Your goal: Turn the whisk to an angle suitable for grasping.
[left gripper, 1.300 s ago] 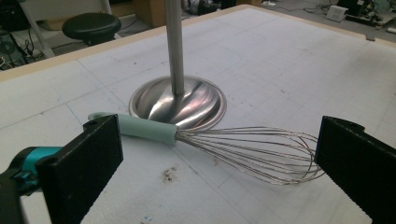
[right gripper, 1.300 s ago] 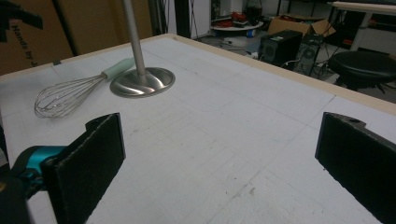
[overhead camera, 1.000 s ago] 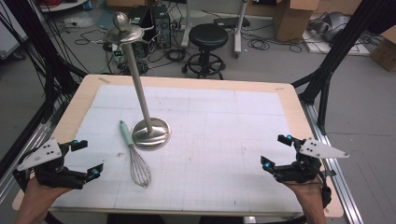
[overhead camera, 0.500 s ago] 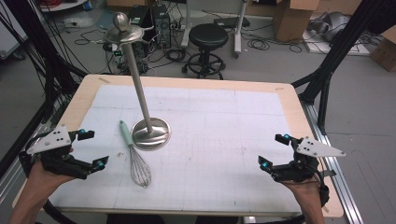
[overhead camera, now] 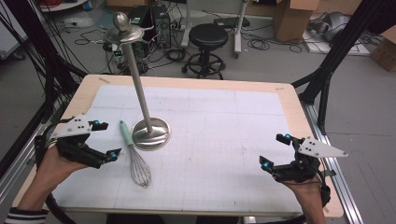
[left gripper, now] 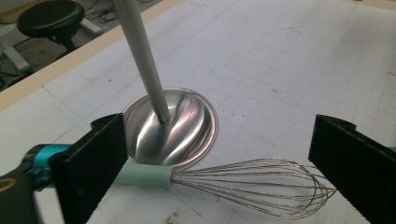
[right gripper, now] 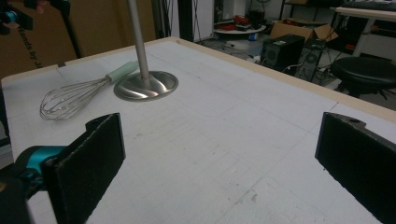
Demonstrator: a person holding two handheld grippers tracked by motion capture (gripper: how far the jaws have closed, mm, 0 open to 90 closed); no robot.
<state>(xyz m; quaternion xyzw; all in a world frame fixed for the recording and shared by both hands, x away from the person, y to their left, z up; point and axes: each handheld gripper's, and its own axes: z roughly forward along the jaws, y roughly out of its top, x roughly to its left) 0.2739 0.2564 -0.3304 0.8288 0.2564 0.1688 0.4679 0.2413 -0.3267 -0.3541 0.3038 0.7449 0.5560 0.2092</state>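
A wire whisk (overhead camera: 136,162) with a pale green handle lies flat on the white mat, its handle touching the round base of a tall steel stand (overhead camera: 150,133). My left gripper (overhead camera: 105,138) is open just left of the whisk, jaws wide apart with nothing between them. The left gripper view looks across the whisk (left gripper: 243,184) and the stand's base (left gripper: 173,126), both just ahead of my jaws. My right gripper (overhead camera: 274,150) is open near the table's right edge, far from the whisk (right gripper: 72,98) and stand (right gripper: 145,84).
The table (overhead camera: 289,107) has a wooden rim around the white gridded mat. The stand's pole leans up to a disc and knob (overhead camera: 122,29) at its top. Beyond the far edge are a black stool (overhead camera: 209,37), cables and cardboard boxes on the floor.
My left gripper has moved right and forward over the mat, close to the whisk. My right gripper has shifted slightly. The whisk and stand have not moved.
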